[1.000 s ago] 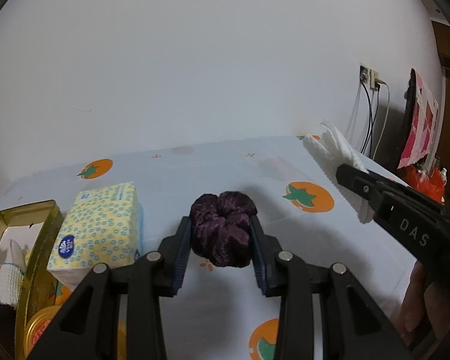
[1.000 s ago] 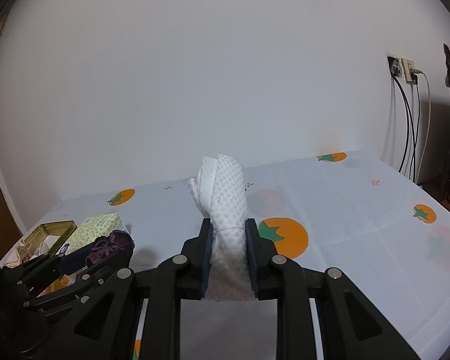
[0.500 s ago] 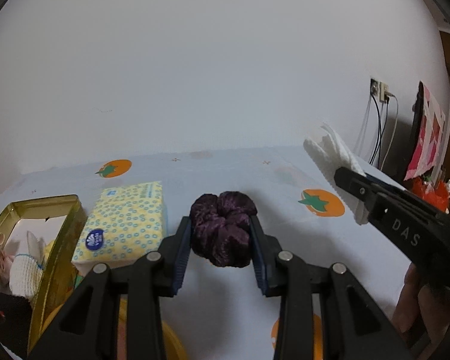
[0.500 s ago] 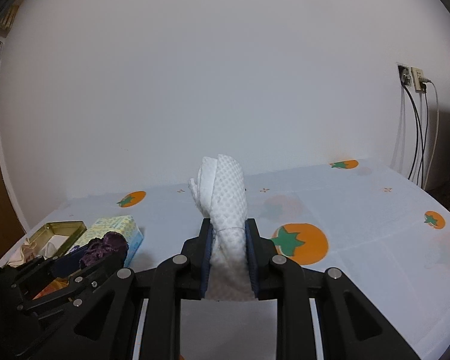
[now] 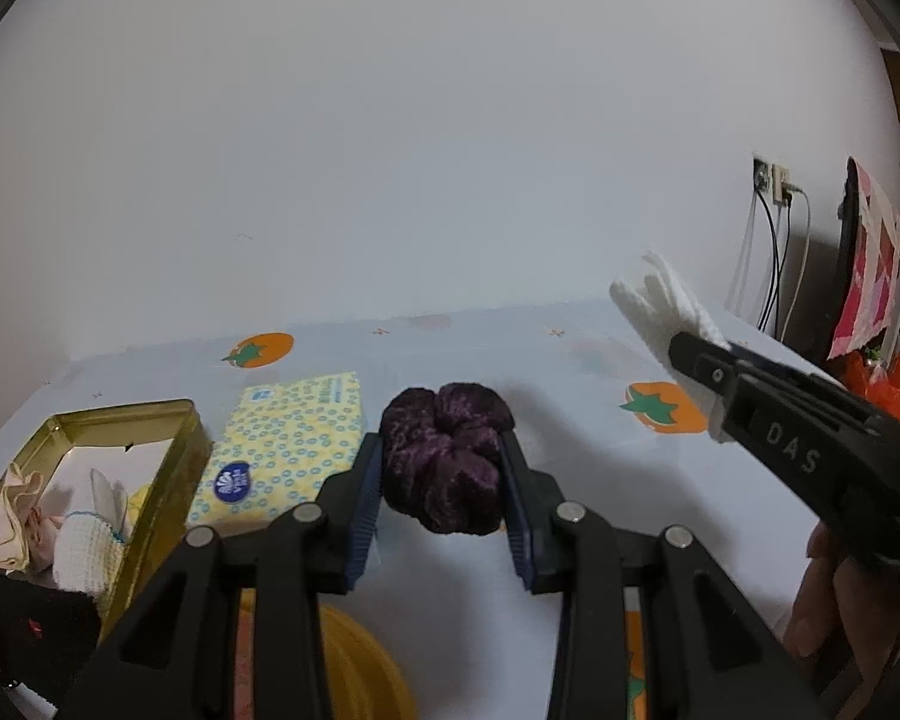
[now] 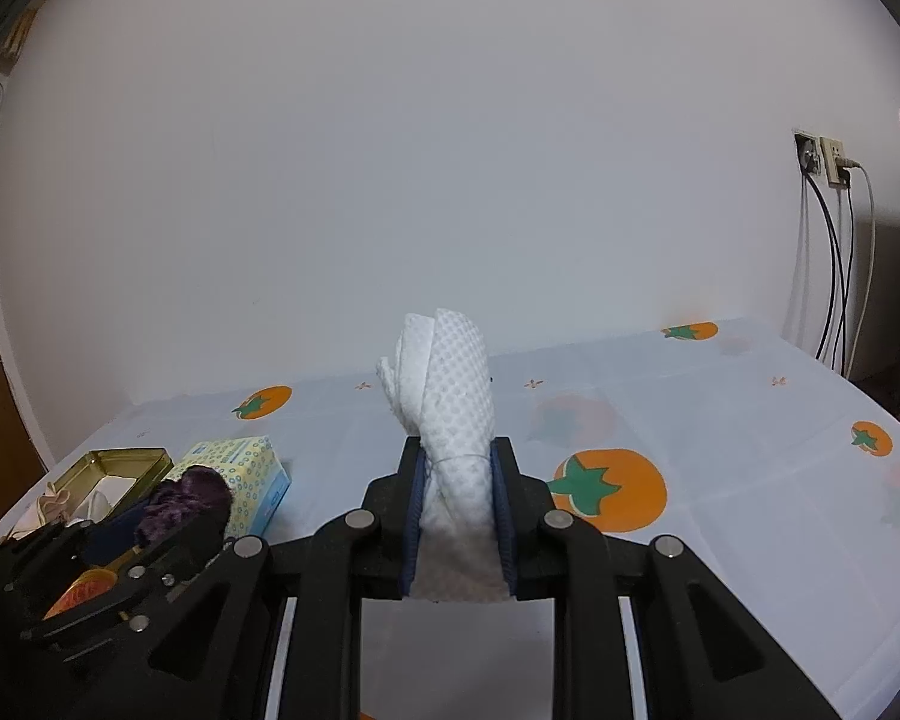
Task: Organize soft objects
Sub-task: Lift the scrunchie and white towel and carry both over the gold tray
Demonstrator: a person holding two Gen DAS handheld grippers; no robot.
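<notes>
I have both grippers loaded: the left gripper (image 5: 444,480) is pinched onto a dark purple scrunchie (image 5: 447,456), its blue pads pressing into the velvety bulk from either side, and the right gripper (image 6: 457,498) is clamped narrow around a folded white cloth (image 6: 450,414) that stands up out of the jaws. Both things are carried in the air above the table (image 6: 750,480), the scrunchie over the left part near the front edge, the cloth further towards the middle. I judge the scrunchie light, springy and easily squashed, so the hold across its middle suits it; a grip on one ruffle alone would probably let it stretch and slip. The cloth looks limp and light too (its waffle weave should give the pads some purchase), and pinching the whole folded stack low down, as I do now, keeps the layers from fanning apart. The gold tin (image 5: 168,468) sits at the table's left edge, already holding a few pale fabric pieces, with the yellow tissue pack (image 5: 288,438) just beside it on its right. Nothing here is fragile, so my main worry on release is soft fabric clinging to the pads.
</notes>
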